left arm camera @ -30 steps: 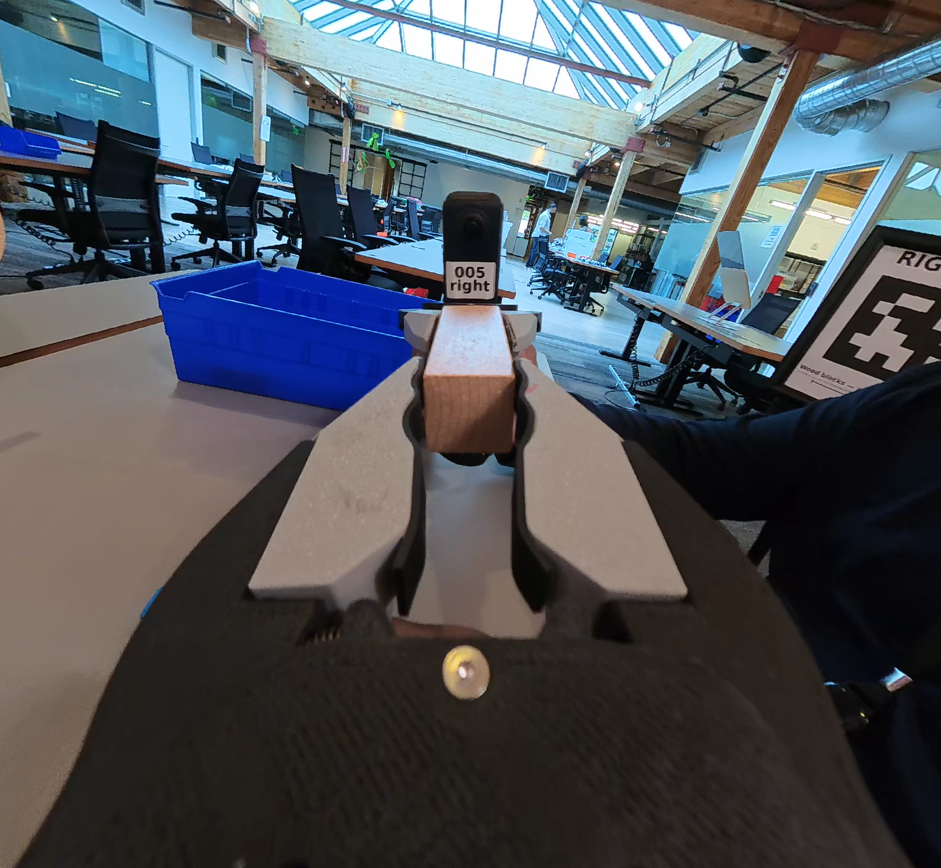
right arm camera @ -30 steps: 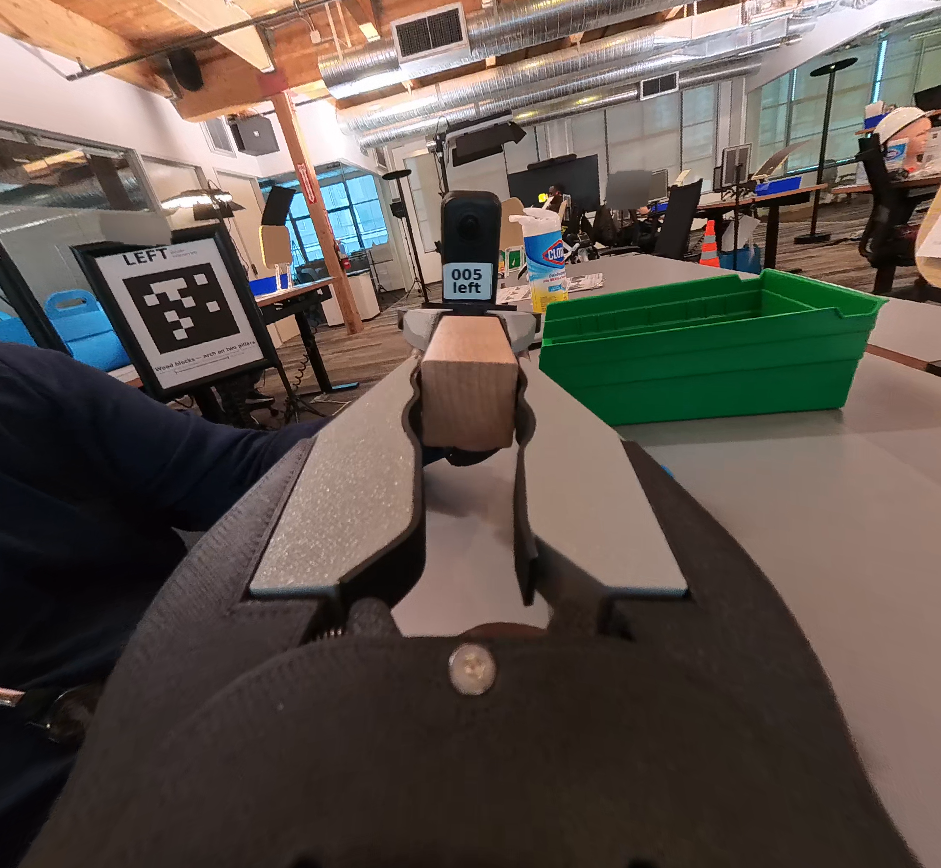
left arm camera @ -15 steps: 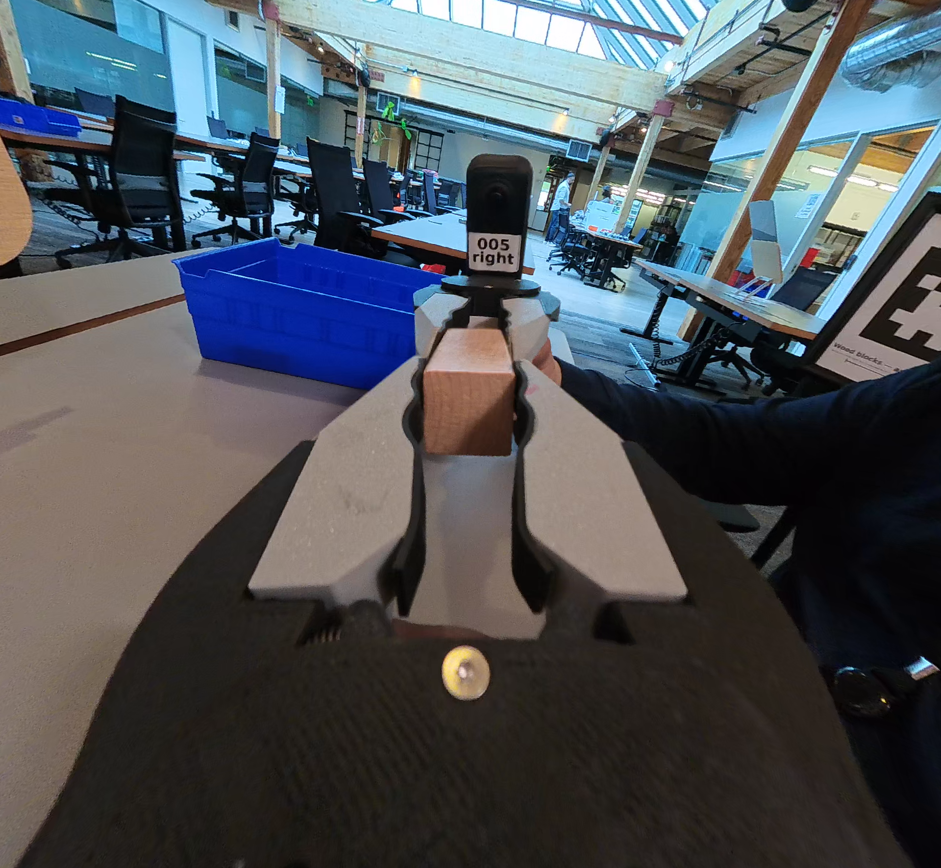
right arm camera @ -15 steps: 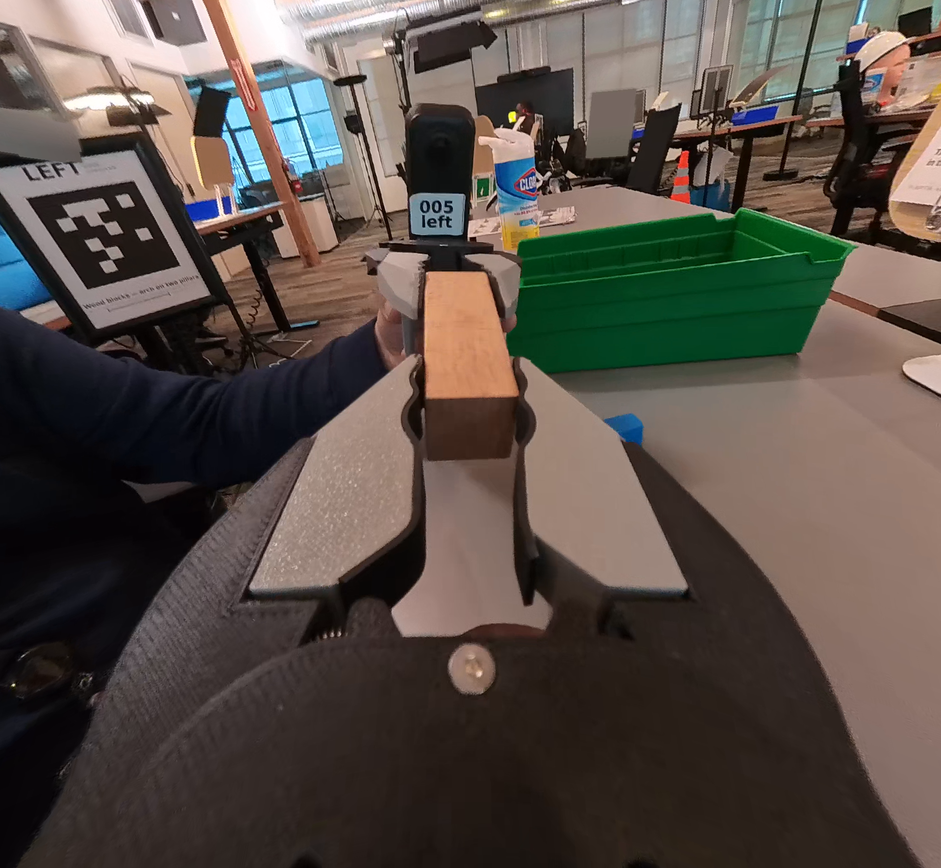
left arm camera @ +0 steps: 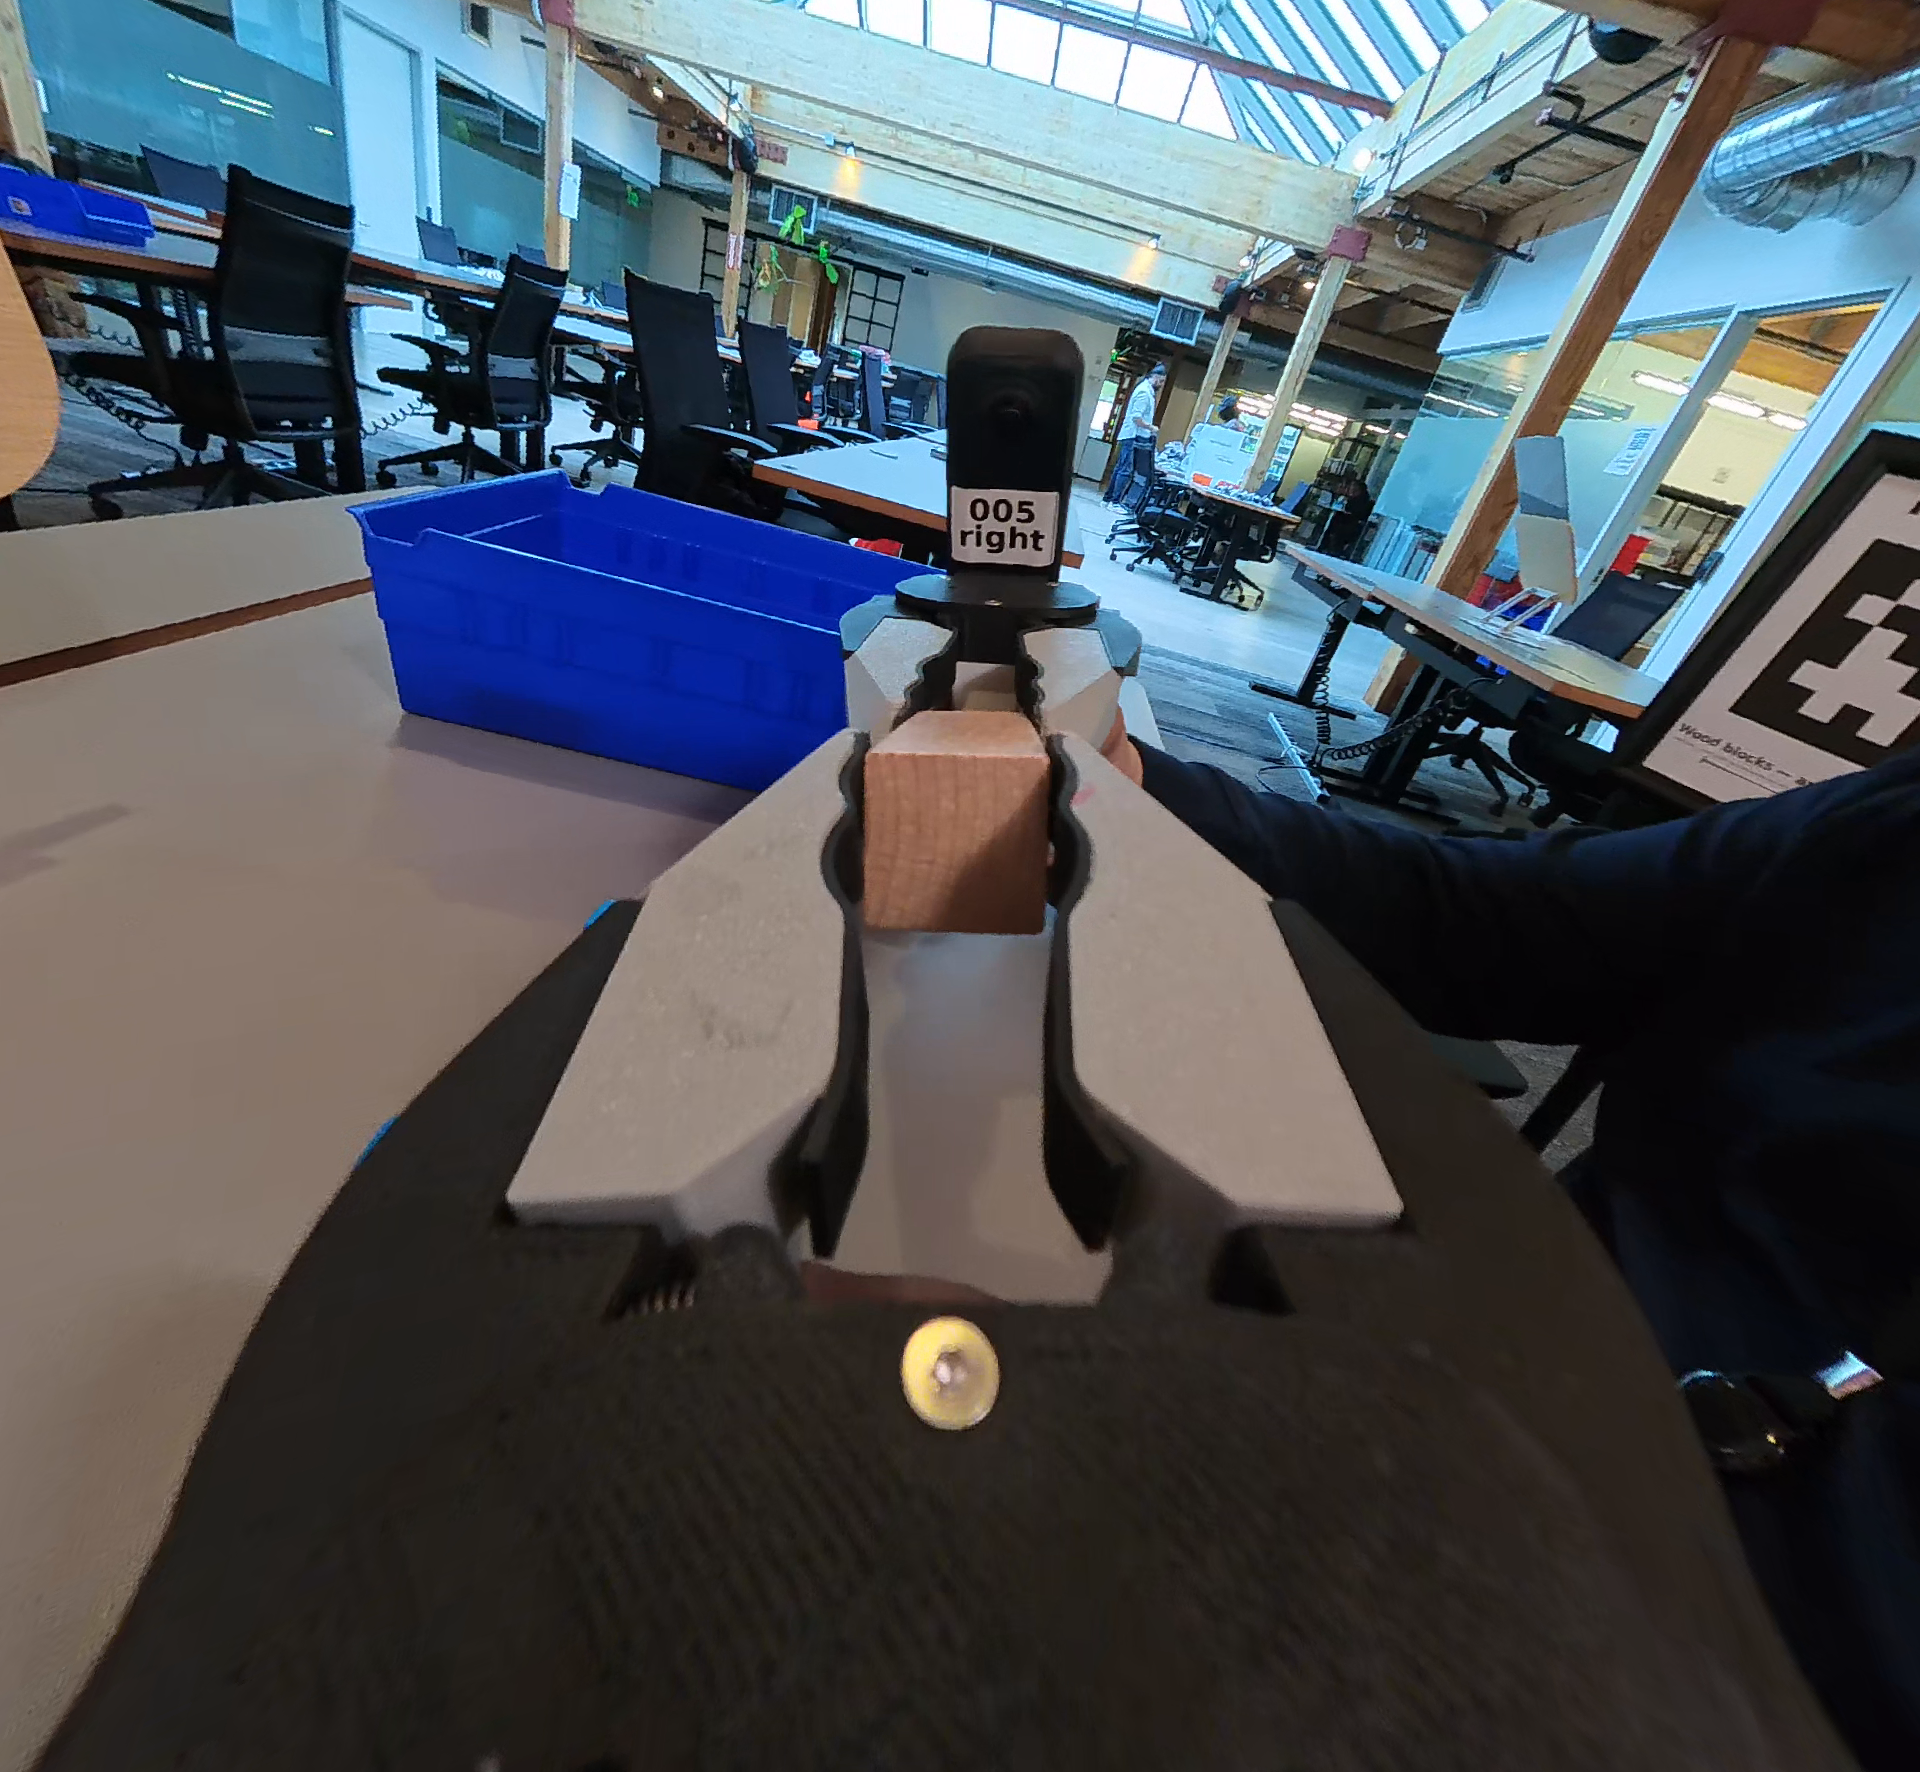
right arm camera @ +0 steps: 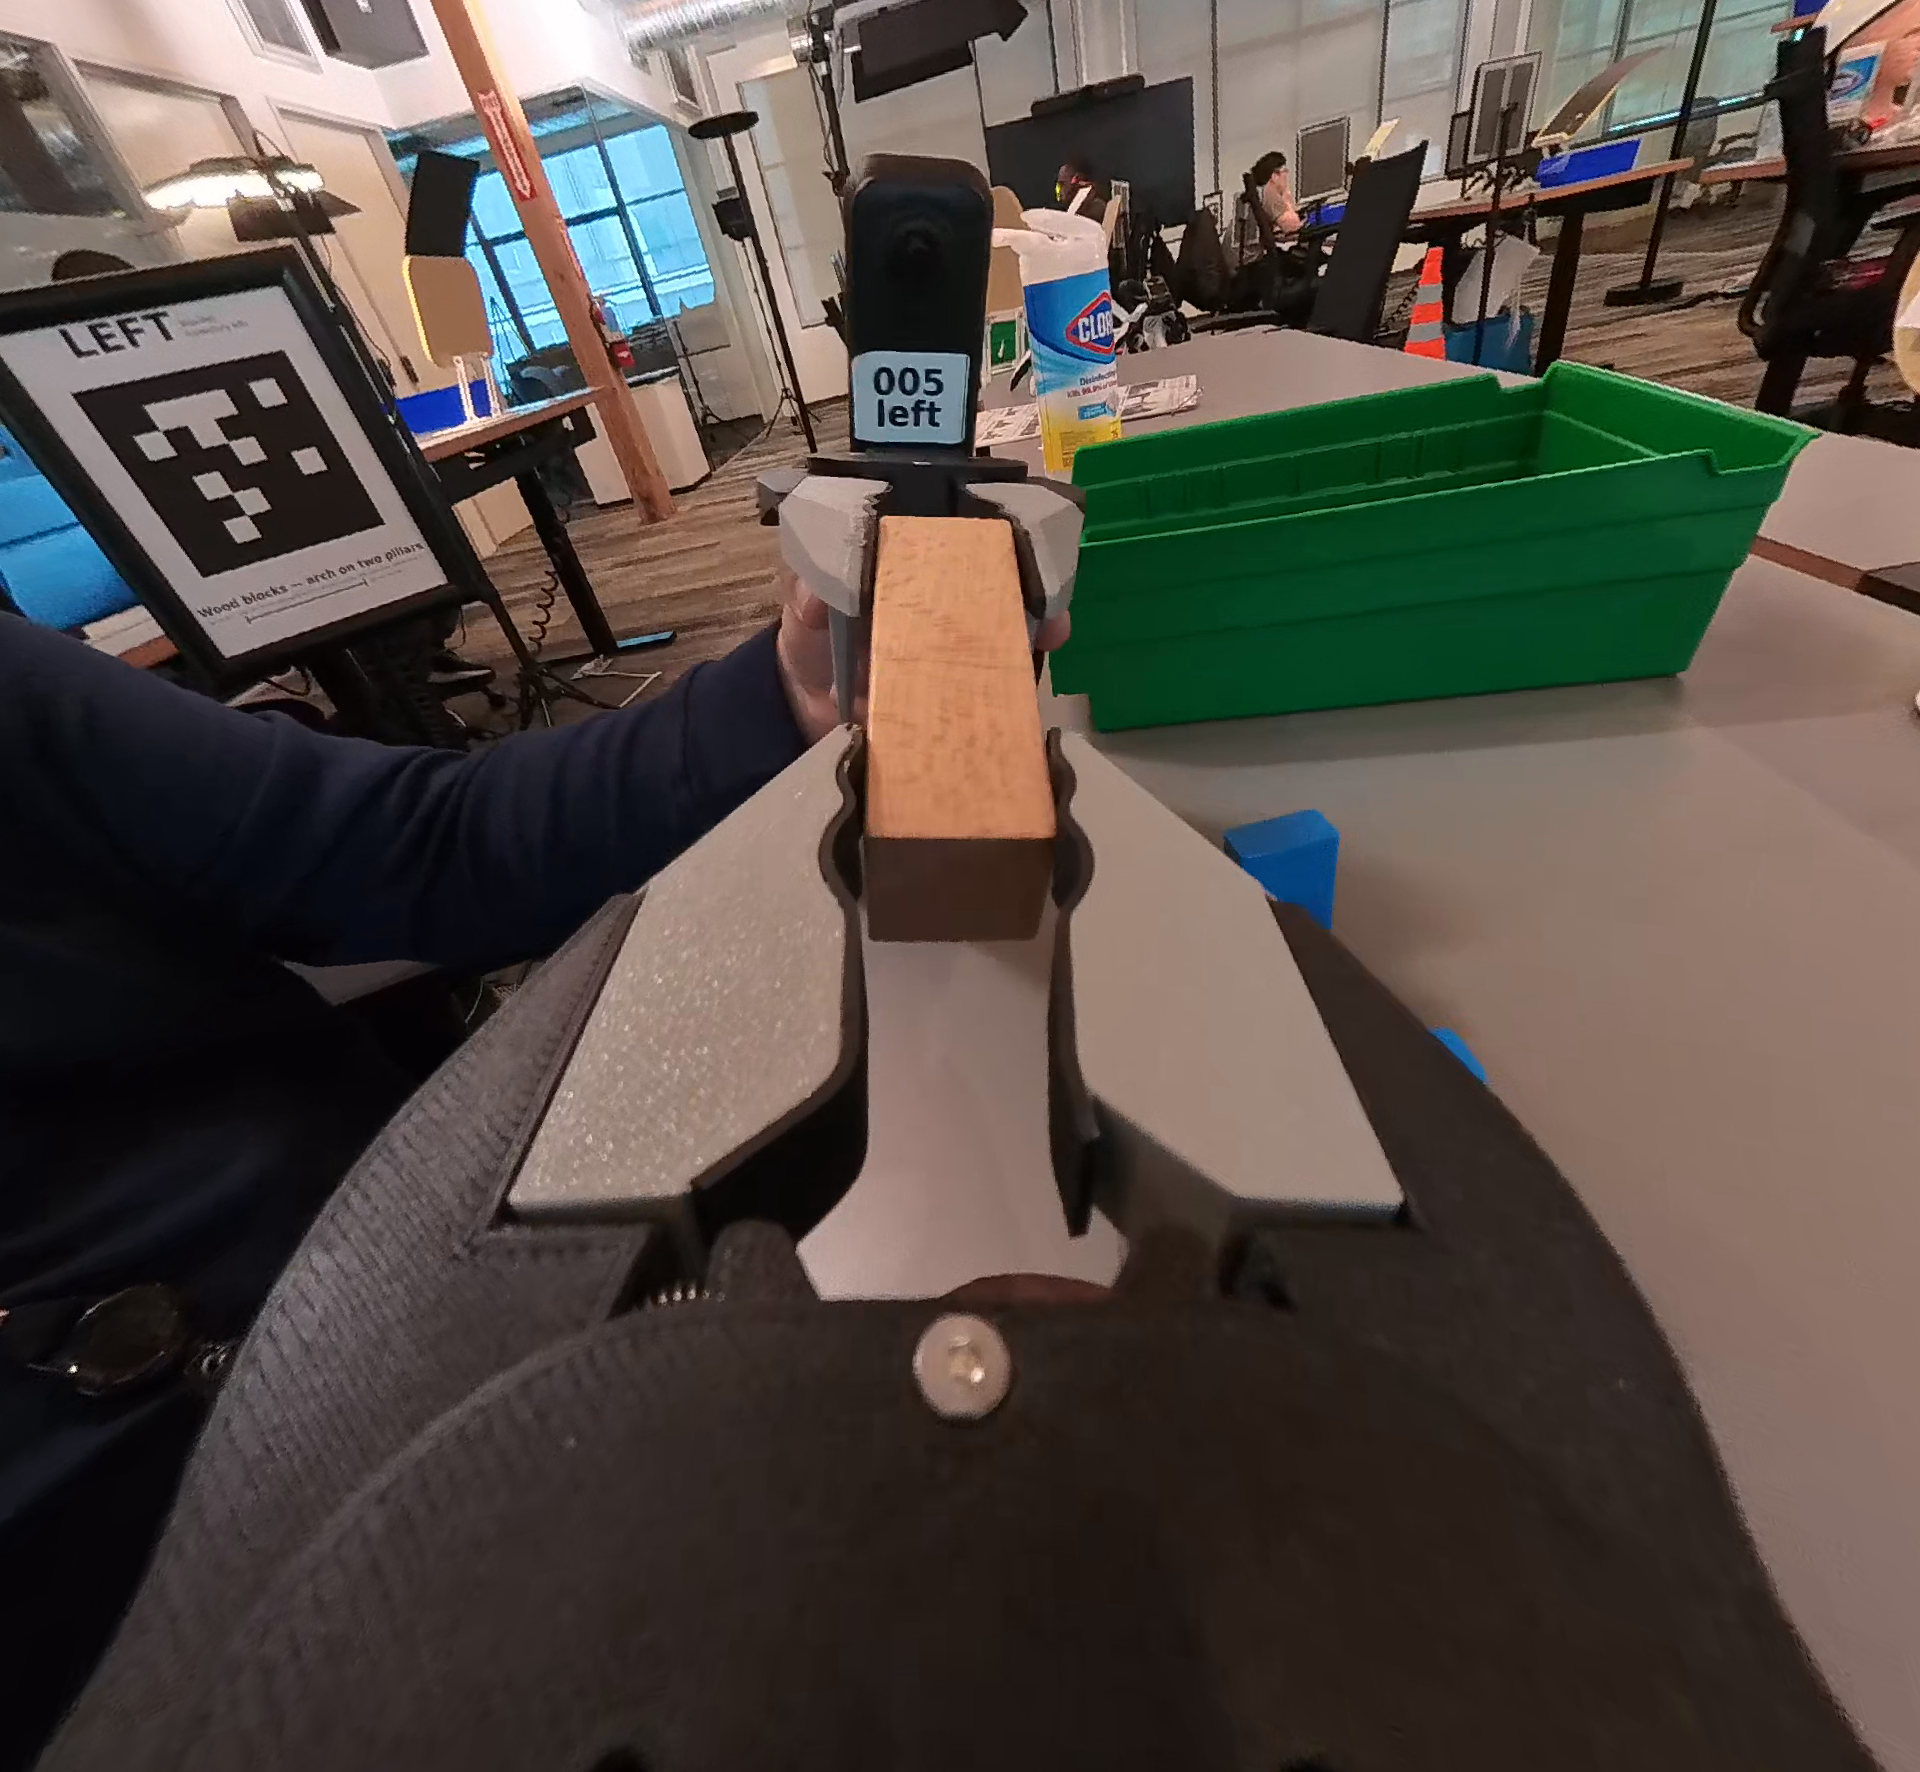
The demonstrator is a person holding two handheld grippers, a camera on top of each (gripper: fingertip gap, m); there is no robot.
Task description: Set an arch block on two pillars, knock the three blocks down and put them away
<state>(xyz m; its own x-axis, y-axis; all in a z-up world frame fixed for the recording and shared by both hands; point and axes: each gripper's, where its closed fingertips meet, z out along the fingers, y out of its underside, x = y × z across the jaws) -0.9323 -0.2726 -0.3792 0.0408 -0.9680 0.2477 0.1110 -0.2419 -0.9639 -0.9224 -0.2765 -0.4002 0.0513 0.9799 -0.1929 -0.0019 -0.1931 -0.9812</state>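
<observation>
Both grippers: left gripper (left arm camera: pixel 954 823) and right gripper (right arm camera: pixel 956 823) clamp one wooden block (right arm camera: pixel 951 683) end to end, held above desk (right arm camera: pixel 1558 891) | blue bin (left arm camera: pixel 623 621), green bin (right arm camera: pixel 1403 579) near far edges, contents unseen | blue block (right arm camera: pixel 1283 855) beside right gripper.

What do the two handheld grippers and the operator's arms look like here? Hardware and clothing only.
Both grippers, left gripper and right gripper, match: grey wedge-shaped fingers lined with wavy black pads, on a black ribbed body with one silver screw. Each carries an upright black camera with a small printed label. The operator wears dark navy long sleeves and a dark wristwatch.
</observation>
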